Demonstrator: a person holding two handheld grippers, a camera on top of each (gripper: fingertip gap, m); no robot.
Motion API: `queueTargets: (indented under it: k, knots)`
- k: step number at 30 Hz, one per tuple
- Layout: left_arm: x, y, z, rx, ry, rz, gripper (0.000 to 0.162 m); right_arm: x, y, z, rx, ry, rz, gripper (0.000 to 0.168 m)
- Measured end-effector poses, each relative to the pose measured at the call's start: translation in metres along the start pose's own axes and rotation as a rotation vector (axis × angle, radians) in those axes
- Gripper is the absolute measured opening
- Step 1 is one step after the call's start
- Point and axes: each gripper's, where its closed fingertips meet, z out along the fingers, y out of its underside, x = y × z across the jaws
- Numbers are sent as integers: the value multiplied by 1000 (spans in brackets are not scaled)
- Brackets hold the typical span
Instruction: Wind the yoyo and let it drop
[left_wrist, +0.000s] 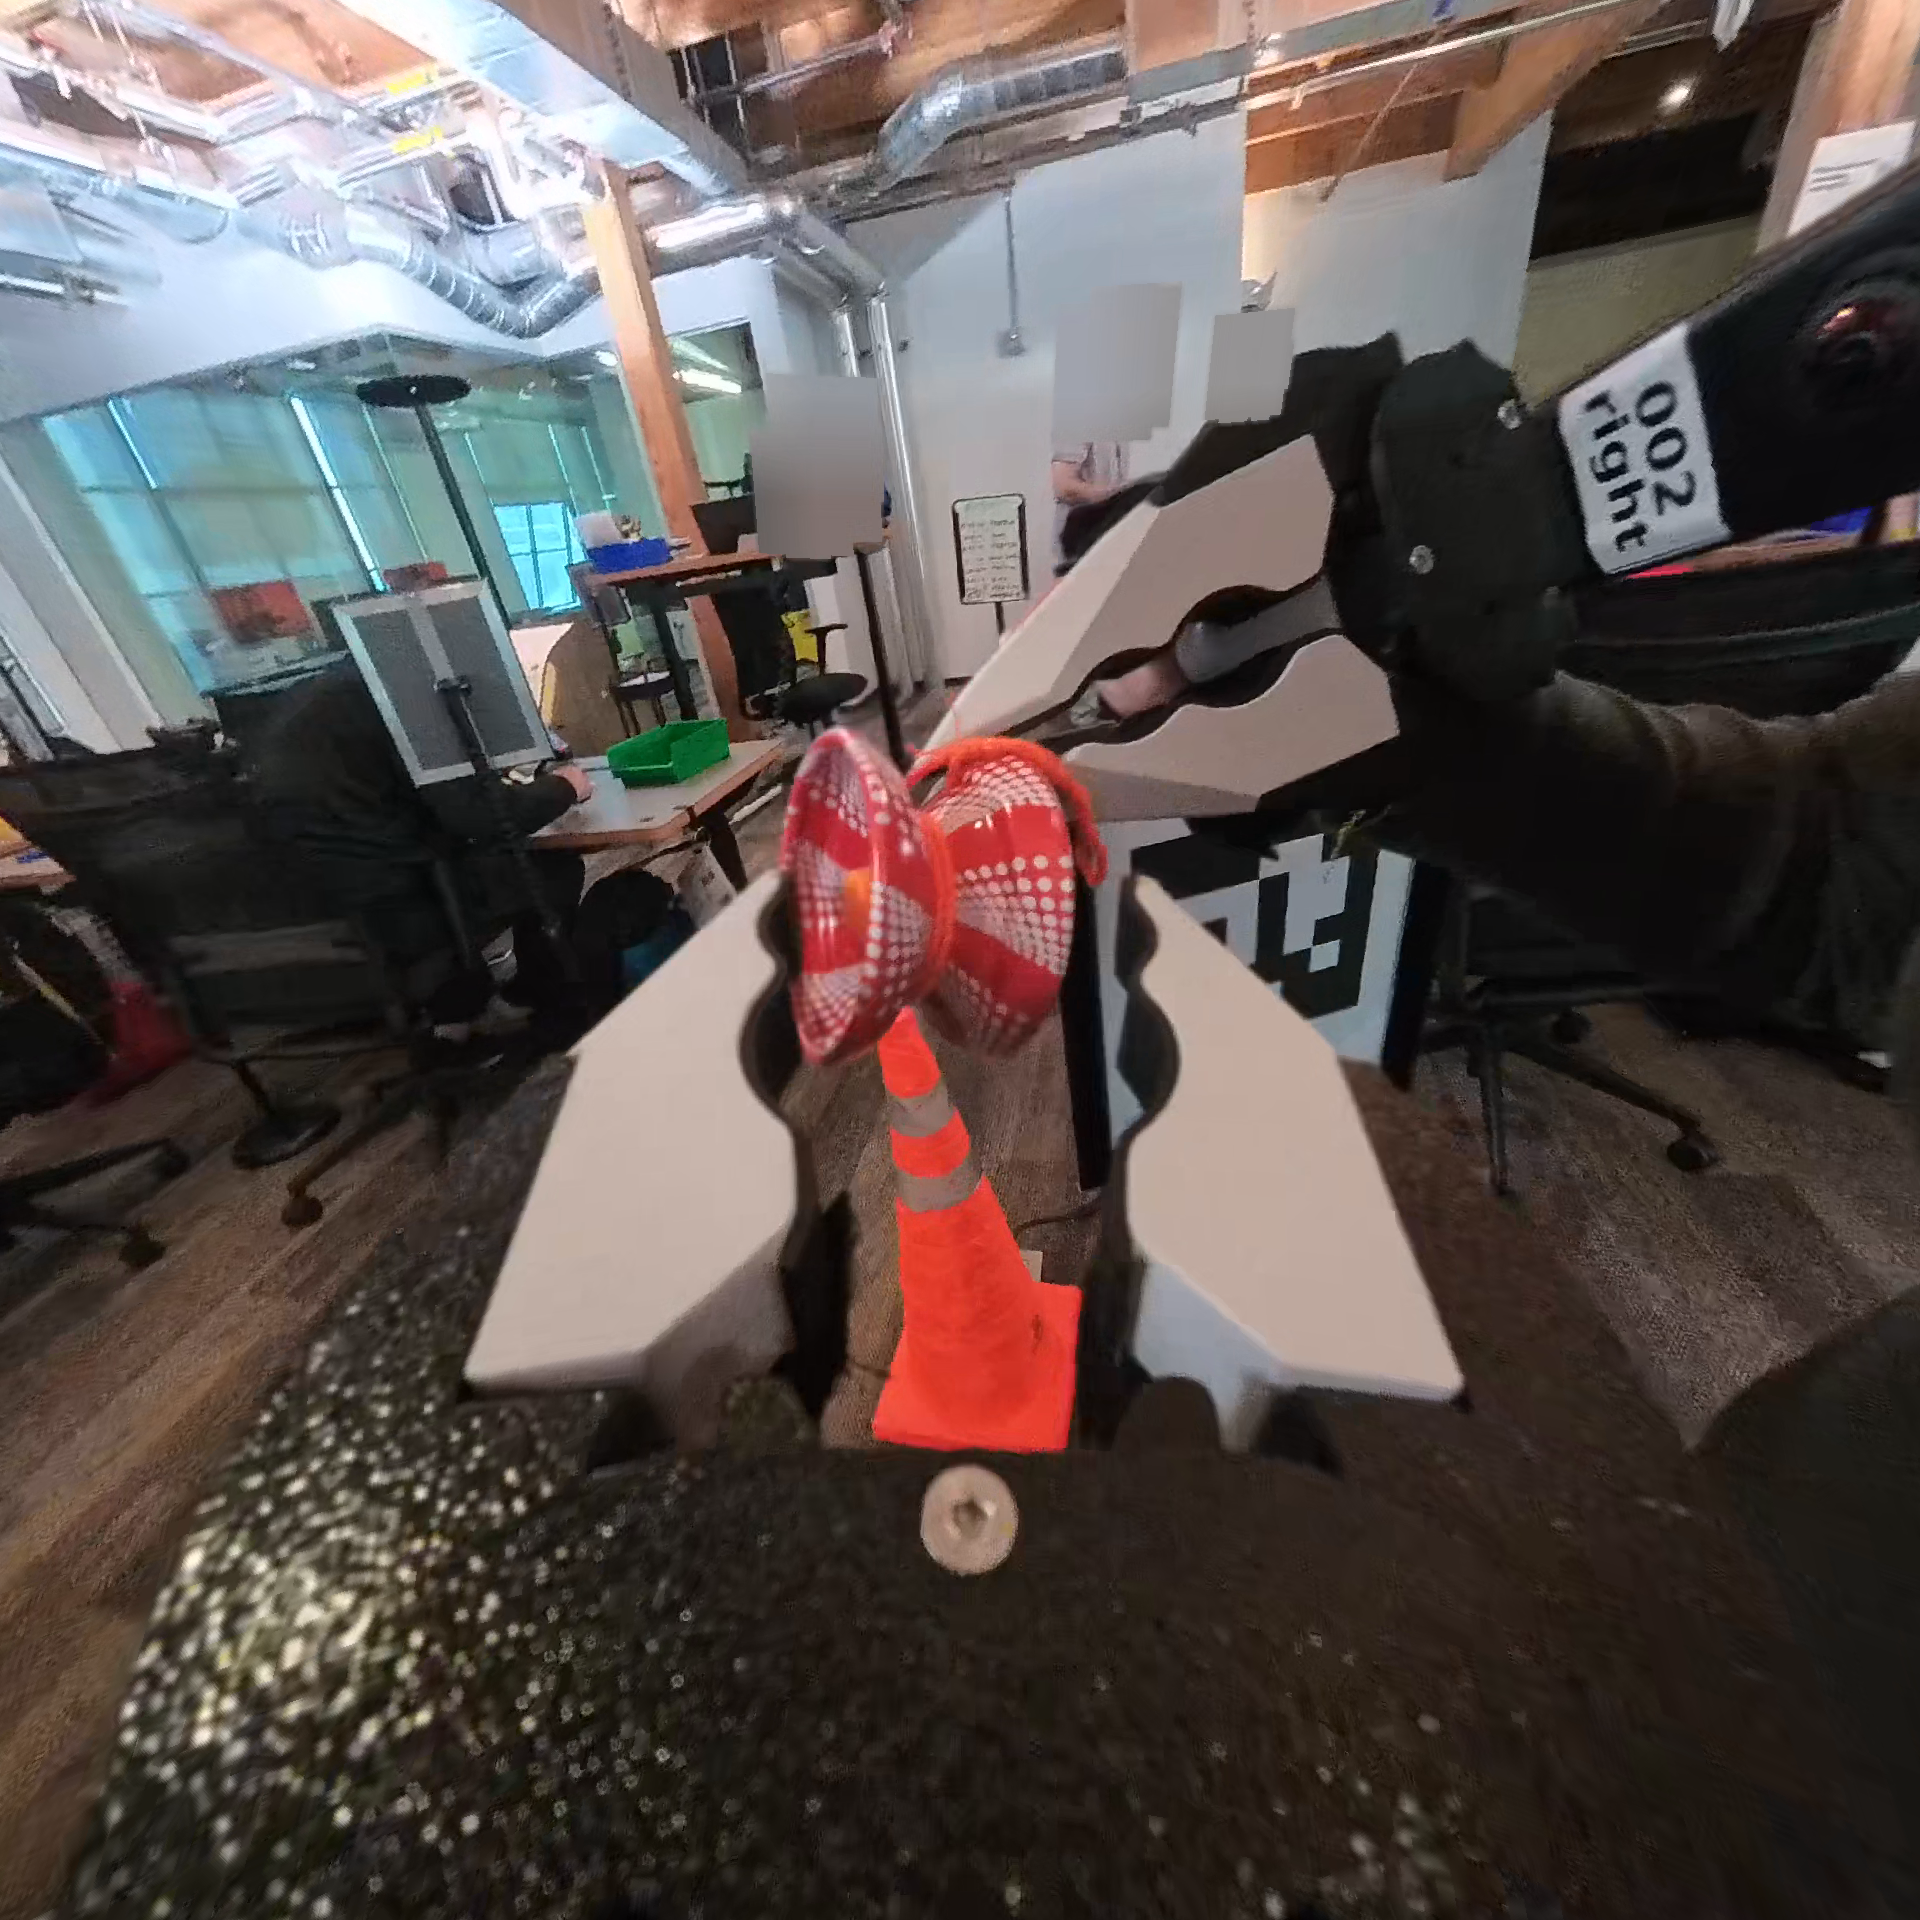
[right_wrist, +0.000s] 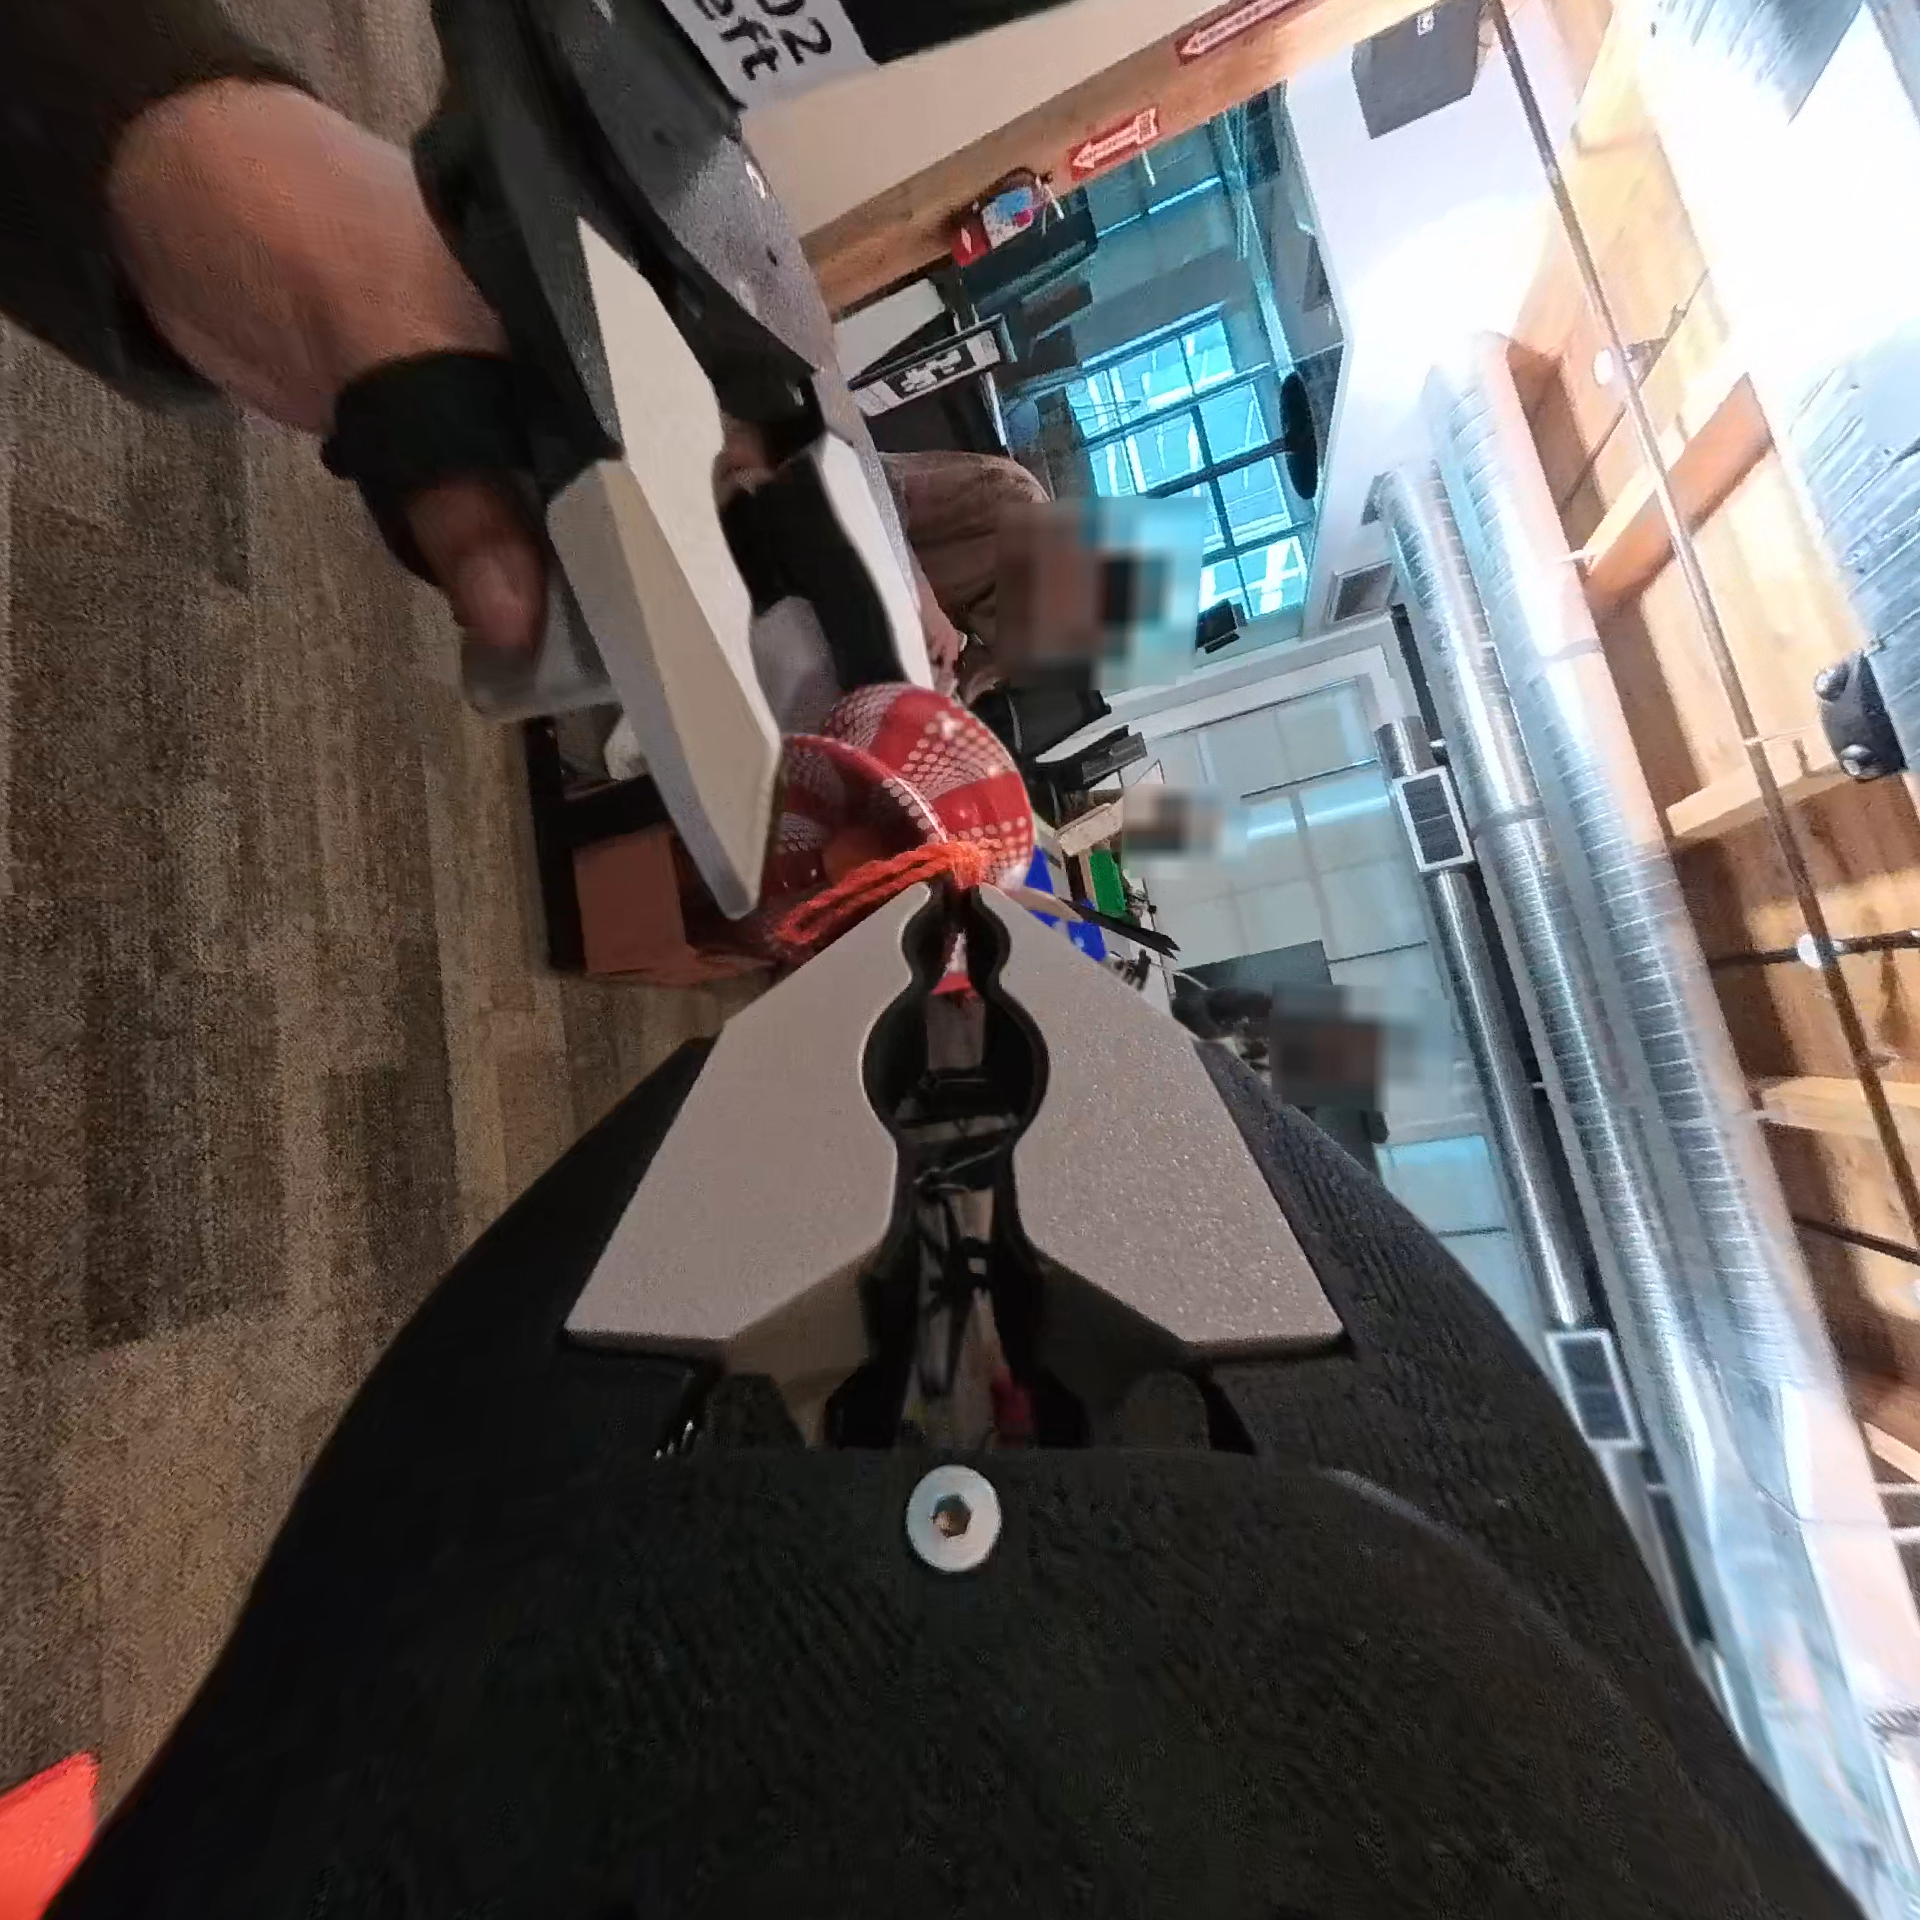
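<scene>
Winding goes best if the left gripper (left_wrist: 940, 940), jaws clamped across the red yoyo (left_wrist: 928, 902) in mid-air, stays steady while the right gripper (right_wrist: 954, 896), jaws pinched on the orange string (right_wrist: 862, 883), lays taut loops into the groove.

Open-plan office/lab: desks (left_wrist: 665, 800), rolling chairs (left_wrist: 1538, 1049), glass partitions (left_wrist: 208, 499), exposed ceiling ducts (left_wrist: 997, 94), traffic cone (left_wrist: 966, 1278).
</scene>
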Motion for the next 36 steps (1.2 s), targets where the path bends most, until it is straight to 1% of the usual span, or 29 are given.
queueTargets:
  k: [1,2,5,7,8,10,12,14,15,19,23,25,27,29,33,36]
  knots:
    - [2,-2,1,13,5,15,45,0,-1,0,9,-3,14,0]
    - [0,-3,1,20,-12,30,40,0,-2,0,19,-5,30,0]
    - [-1,-4,2,24,-16,57,38,1,-2,-1,42,-3,90,0]
    - [-4,-8,1,32,-41,80,35,3,-3,-2,59,-8,180,1]
    - [-9,-11,-1,39,-79,105,33,8,-1,-2,60,-2,256,4]
    - [-21,-20,-5,57,-162,163,32,20,4,-5,78,29,432,15]
    - [-32,-31,-9,75,-227,219,31,33,1,-9,170,37,675,22]
    - [-39,-39,-11,80,-281,292,31,40,-7,-9,280,-2,924,26]
    - [-41,-42,-10,76,-301,331,32,43,-6,-8,307,-3,1014,26]
    - [-41,-48,-9,55,-343,461,31,53,1,0,358,60,1153,23]
    - [-36,-52,-11,71,-366,543,31,56,8,7,374,2,1317,22]
    - [-36,-54,-12,92,-351,504,32,61,10,3,421,2,1347,22]
    - [-38,-59,-15,121,-319,432,31,62,10,-3,438,34,1289,22]
    - [-40,-66,-19,151,-259,347,31,57,9,-3,411,61,1206,24]
    - [-45,-89,-23,198,-75,150,31,33,2,8,384,22,1127,36]
    - [-51,-109,-22,206,16,97,31,26,4,19,368,64,1126,48]
